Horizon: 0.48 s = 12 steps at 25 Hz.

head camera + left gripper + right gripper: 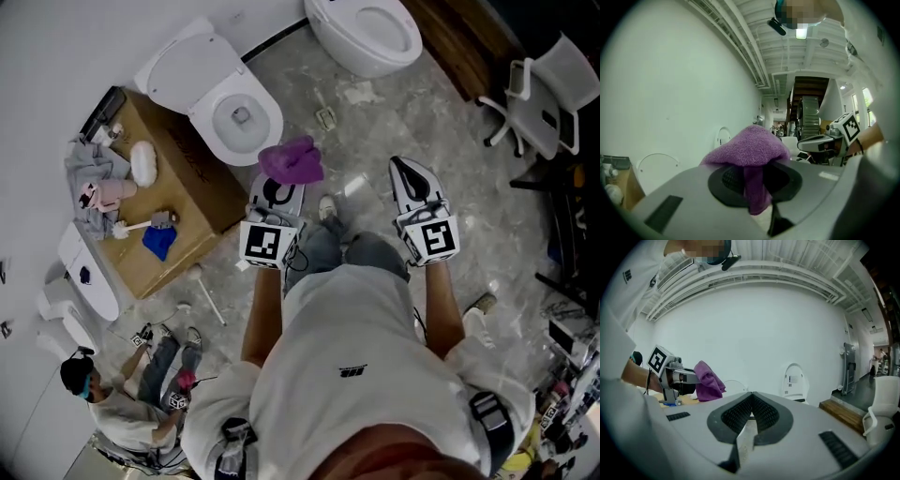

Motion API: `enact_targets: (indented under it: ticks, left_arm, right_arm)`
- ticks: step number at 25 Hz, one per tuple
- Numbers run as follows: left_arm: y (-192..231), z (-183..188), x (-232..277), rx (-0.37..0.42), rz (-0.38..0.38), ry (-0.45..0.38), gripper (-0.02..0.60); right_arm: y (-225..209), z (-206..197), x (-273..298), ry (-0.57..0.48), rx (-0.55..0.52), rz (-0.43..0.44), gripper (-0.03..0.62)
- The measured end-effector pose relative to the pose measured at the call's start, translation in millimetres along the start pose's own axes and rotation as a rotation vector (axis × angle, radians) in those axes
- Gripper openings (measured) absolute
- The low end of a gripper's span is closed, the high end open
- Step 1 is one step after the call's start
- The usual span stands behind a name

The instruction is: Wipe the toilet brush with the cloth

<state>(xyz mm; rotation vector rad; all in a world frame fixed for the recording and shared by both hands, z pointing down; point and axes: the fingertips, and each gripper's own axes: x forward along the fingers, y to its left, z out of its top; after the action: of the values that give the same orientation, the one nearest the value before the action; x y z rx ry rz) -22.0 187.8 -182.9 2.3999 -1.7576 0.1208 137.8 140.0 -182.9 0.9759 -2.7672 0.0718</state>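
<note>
The left gripper [283, 186] is clamped on a purple cloth [292, 159], which bunches over its jaw tips and hangs down between the pads. The right gripper [405, 173], alongside it to the right, has its jaws pressed together with nothing between them. Just ahead of the left gripper stands a white toilet [234, 112]. Further out to that gripper's left, the toilet brush [141, 225] lies on a cardboard box [192, 183], well apart from the cloth and next to a blue rag [159, 242].
</note>
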Motion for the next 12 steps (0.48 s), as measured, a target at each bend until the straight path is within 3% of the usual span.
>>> enact_targets:
  ticks: [12]
  left_arm:
    - [51.8,-86.9,74.6,-0.083,-0.016,0.066,0.071]
  right_arm:
    - [-33.8,-71.5,78.2,0.088,0.007,0.001,-0.003]
